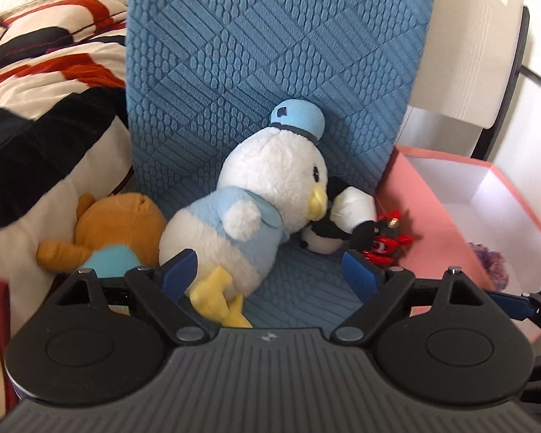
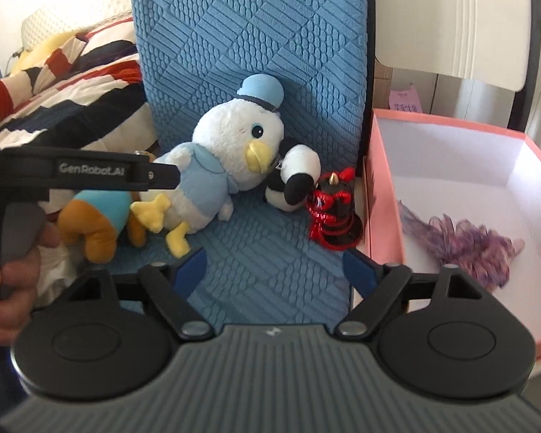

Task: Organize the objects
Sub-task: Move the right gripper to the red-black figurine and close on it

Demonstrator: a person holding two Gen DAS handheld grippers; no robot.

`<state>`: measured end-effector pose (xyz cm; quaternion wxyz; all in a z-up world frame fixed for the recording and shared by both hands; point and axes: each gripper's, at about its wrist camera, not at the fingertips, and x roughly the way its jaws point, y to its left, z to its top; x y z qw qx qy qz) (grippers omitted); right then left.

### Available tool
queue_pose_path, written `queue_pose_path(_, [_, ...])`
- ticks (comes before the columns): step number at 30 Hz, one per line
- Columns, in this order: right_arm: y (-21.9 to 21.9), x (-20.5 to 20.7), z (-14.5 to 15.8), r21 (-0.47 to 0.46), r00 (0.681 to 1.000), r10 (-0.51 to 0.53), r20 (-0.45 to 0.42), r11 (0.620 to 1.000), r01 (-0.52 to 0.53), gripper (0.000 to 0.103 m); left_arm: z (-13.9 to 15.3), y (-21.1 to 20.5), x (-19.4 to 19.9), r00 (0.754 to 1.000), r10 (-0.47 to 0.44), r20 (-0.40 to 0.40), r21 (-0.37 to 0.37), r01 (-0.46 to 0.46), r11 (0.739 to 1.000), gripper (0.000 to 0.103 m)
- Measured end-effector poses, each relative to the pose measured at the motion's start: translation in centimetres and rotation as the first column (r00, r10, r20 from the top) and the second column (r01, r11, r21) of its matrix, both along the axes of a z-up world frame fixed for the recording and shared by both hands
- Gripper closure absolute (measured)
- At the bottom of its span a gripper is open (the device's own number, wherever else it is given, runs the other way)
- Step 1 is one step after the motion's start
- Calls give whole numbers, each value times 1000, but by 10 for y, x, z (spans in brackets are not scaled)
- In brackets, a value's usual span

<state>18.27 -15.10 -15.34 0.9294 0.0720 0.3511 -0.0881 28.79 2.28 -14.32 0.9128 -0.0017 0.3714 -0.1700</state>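
Note:
A white and light-blue plush bird (image 1: 256, 195) (image 2: 220, 151) with a blue cap lies on a blue quilted cushion (image 1: 270, 54) (image 2: 256, 54). A black and white plush panda (image 1: 339, 220) (image 2: 295, 180) lies against its beak. A red and black toy figure (image 1: 384, 240) (image 2: 333, 213) stands to the right of the panda. An orange and teal plush (image 1: 115, 234) (image 2: 97, 223) lies to the left. My left gripper (image 1: 270, 274) is open, its left pad beside the bird's feet. My right gripper (image 2: 274, 270) is open and empty above the cushion.
A pink box (image 1: 432, 223) (image 2: 382, 195) with a white inside stands to the right and holds a purple tassel (image 2: 469, 241). A striped blanket (image 1: 47, 90) (image 2: 72, 79) lies to the left. A white chair back (image 2: 451, 18) stands behind the box.

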Motion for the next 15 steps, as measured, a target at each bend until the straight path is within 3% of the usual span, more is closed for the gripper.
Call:
queue_pose_path(4, [1,21,-13,-50,1000,3,5,999,-3,40,-12,-4,28,1000,-21,-5,24,21,999,13])
queue_pose_path(8, [0,43,-26,-118,1000,-10,3,993,10,42,-22,-13,51,998,-58,2,73,58,996,13])
queue_pose_path(10, [0,53,-32,-165,1000,-22,-3,986,21,50,-29,-20,61,996,-85,-3,99,85,991,13])
queue_pose_path(15, [-6,79,-48,-265,998,-65,-15,963,58,51,-46,-29,78,994,-110,-3,189,109,976,13])
